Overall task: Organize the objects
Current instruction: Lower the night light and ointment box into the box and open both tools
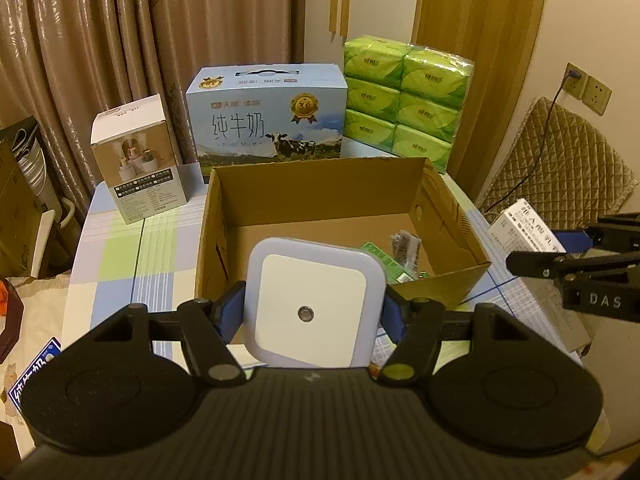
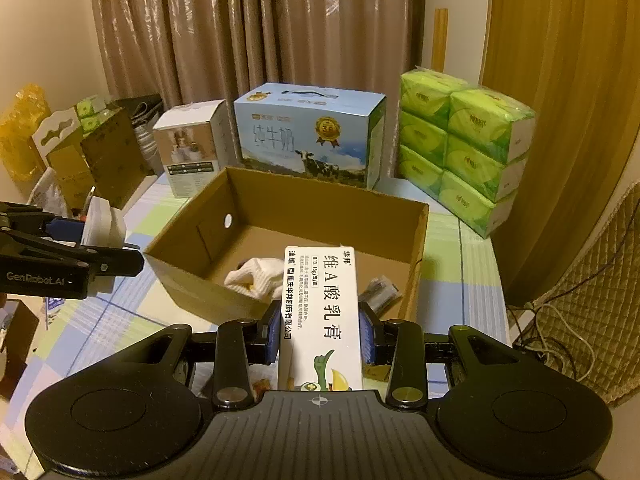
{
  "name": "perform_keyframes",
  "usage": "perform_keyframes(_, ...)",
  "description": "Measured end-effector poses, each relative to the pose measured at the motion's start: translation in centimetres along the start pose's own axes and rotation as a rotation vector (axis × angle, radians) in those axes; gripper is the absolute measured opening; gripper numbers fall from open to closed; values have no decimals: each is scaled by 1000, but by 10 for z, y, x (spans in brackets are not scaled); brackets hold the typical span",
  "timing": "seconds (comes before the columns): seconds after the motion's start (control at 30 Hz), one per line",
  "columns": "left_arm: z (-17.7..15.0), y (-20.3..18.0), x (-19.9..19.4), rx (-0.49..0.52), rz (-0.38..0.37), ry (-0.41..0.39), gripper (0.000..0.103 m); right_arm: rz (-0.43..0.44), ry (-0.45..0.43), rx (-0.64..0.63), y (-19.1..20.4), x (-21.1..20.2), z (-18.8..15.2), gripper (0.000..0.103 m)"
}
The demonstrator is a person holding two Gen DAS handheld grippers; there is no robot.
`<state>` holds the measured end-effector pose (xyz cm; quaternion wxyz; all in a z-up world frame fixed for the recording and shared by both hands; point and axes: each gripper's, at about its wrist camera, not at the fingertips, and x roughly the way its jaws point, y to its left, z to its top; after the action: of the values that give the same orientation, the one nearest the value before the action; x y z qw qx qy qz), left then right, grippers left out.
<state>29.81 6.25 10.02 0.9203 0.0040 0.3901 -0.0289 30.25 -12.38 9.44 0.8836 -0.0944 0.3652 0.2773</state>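
Note:
My left gripper (image 1: 312, 312) is shut on a white square night light (image 1: 312, 304) and holds it just in front of the near wall of an open cardboard box (image 1: 320, 196). My right gripper (image 2: 320, 332) is shut on a white ointment carton (image 2: 322, 316) with Chinese print, held over the box's near right corner (image 2: 416, 280). In the box lie a white sock (image 2: 258, 276), a green packet (image 1: 380, 258) and a dark wrapped item (image 1: 406, 246). Each gripper shows at the edge of the other's view, the right one (image 1: 576, 268) and the left one (image 2: 76, 248).
Behind the box stand a blue milk carton (image 1: 266, 116), a small white product box (image 1: 138, 160) and a stack of green tissue packs (image 1: 404, 96). The table has a checked cloth (image 1: 120, 256). A quilted chair (image 1: 560, 168) is at the right, cartons and bags (image 2: 80, 152) at the left.

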Motion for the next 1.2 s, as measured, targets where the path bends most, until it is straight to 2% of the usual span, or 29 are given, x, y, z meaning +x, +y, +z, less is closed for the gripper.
perform_keyframes(0.43,34,15,52,22,24,39,63,-38,4,-31,-21,43,33,35)
perform_keyframes(0.7,55,26,86,19,42,52,63,-26,0,20,-43,74,60,35)
perform_keyframes(1.0,59,33,129,13,45,64,64,-41,16,55,-60,110,65,35)
perform_keyframes(1.1,58,33,143,28,82,57,86,-37,23,59,-61,118,61,35)
perform_keyframes(1.2,56,35,146,38,100,40,86,-34,33,55,-61,123,55,35)
